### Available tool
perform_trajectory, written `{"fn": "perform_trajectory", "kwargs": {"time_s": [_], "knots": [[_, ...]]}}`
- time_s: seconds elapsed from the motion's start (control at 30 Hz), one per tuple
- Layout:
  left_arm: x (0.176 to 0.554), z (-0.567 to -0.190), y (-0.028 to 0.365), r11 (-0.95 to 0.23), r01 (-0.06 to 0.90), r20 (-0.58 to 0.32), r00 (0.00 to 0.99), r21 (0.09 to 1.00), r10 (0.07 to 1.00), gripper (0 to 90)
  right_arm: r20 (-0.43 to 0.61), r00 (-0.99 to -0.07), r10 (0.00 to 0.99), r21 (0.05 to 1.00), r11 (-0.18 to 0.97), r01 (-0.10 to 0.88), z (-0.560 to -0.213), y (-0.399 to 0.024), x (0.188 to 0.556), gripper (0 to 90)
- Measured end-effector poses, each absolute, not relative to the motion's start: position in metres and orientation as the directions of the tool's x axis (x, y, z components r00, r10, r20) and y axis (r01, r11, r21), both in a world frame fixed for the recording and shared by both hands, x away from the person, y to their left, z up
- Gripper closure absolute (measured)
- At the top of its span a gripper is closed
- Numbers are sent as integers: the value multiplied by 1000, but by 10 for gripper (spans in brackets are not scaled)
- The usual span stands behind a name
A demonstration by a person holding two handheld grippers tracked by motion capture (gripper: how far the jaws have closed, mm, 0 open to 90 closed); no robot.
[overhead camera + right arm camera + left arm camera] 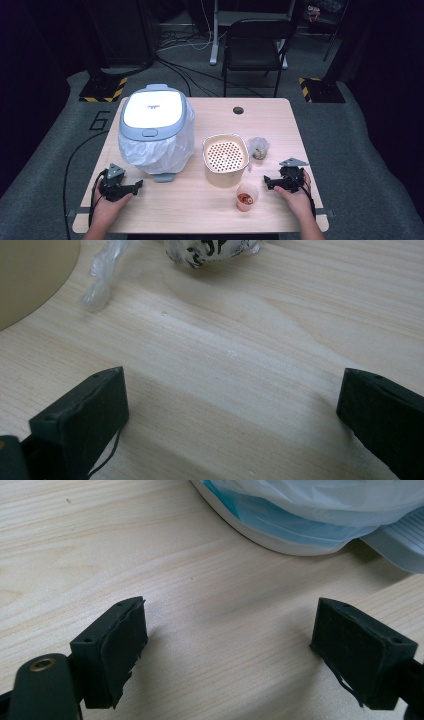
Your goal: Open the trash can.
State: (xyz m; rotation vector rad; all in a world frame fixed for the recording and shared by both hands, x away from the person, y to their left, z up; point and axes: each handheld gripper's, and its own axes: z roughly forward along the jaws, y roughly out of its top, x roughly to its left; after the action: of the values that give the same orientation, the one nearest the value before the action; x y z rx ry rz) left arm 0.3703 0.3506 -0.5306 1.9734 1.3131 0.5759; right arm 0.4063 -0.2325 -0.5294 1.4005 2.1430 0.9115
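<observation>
A: What do the hand tools look like?
B: The left gripper (134,187) and right gripper (268,182) are black, each with 2 block jaws, a grey triangular plate and a black cable.

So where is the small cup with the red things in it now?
In the high view the cup stands near the table's front edge, right of centre, just in front of the beige strainer pot and left of the right gripper.

I see a pale wood-grain tabletop (200,200) carrying a white bin (155,125) with a grey-blue rim and a translucent white liner. The pot (225,159) is beige with a dotted insert, the cup (246,197) peach with reddish contents. Both my grippers, left (134,186) and right (270,181), are black.
</observation>
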Motion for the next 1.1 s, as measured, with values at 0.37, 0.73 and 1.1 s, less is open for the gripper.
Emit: {"fn": "perform_trajectory", "kwargs": {"time_s": [0.37,0.73,1.1], "knots": [[369,-530,351,-246,614,-12,385,750,923,159,2,-417,909,716,290,635,-529,-234,406,0],[367,-530,354,-239,606,-18,386,759,922,214,-4,-424,906,716,298,631,-529,-235,406,0],[361,-522,350,-233,639,-76,417,733,906,426,0,-418,908,715,293,635,-529,-235,405,0]]}}
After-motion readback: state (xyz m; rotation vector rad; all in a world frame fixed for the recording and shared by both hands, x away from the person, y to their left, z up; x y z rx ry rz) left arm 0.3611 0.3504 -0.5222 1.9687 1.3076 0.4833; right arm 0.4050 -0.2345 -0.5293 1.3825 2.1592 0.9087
